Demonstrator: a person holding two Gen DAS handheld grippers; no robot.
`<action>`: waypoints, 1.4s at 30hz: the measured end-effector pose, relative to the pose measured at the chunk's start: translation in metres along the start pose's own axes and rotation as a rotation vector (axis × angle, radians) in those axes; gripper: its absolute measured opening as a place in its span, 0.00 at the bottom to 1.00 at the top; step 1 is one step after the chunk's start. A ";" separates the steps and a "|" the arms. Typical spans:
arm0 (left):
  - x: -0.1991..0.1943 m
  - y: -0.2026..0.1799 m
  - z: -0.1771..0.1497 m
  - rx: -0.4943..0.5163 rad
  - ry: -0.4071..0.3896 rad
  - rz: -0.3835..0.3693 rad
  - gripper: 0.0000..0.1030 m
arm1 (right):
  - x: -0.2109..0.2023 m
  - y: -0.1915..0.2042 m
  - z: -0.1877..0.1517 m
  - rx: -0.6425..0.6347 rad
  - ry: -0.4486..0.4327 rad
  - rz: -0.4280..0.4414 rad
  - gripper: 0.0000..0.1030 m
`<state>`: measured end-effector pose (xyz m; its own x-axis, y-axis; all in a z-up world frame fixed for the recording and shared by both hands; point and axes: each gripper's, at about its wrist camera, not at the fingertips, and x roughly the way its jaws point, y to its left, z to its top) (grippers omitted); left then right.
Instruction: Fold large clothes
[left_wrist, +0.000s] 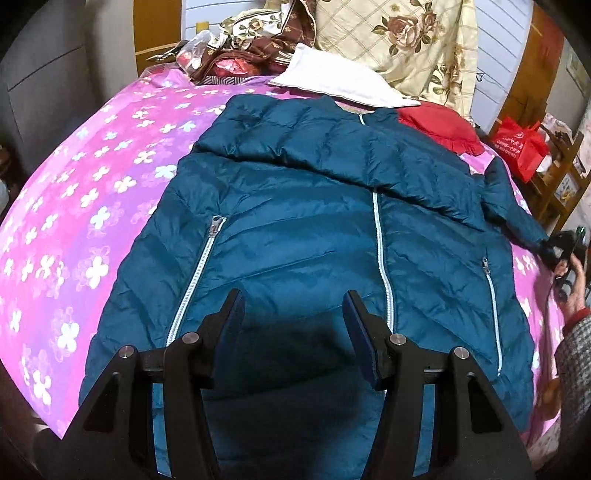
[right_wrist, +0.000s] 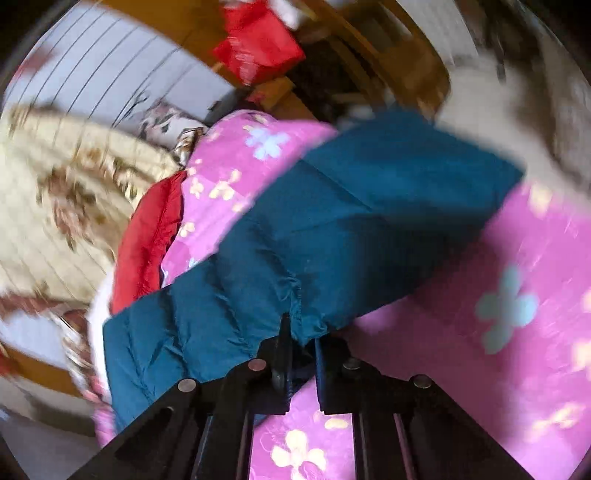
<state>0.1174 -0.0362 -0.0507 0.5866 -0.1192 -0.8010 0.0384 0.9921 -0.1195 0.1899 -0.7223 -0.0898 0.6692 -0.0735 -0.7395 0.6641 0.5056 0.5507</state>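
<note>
Your teal puffer jacket lies front up on the pink flowered bedspread, zipped along its pale centre zip, with one sleeve already folded across the chest just below the collar. Your left gripper hangs above the lower front of the jacket with its two fingers well apart and nothing between them. Your right gripper is clamped on the cuff of the other sleeve, the gathered end of the fabric pinched between the fingers; in the left wrist view you can see that gripper at the far right edge of the bed with the sleeve stretched out to it. The right wrist view is blurred, so finer detail of the grip cannot be made out. Beyond the collar lie a white pillow and a red cloth, with a cream floral quilt heaped behind them and a red bag off to the side
</note>
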 end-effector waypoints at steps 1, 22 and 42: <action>-0.001 0.001 -0.001 0.001 -0.001 -0.003 0.53 | -0.012 0.015 0.000 -0.062 -0.025 -0.022 0.07; -0.072 0.085 -0.023 -0.100 -0.140 -0.018 0.53 | -0.039 0.361 -0.322 -0.877 0.260 0.264 0.09; -0.037 0.096 0.005 -0.098 -0.159 -0.032 0.53 | -0.143 0.273 -0.285 -0.759 0.088 0.289 0.45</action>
<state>0.1032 0.0635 -0.0301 0.7069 -0.1348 -0.6943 -0.0154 0.9785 -0.2057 0.1805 -0.3288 0.0555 0.7297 0.2008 -0.6536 0.0418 0.9410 0.3358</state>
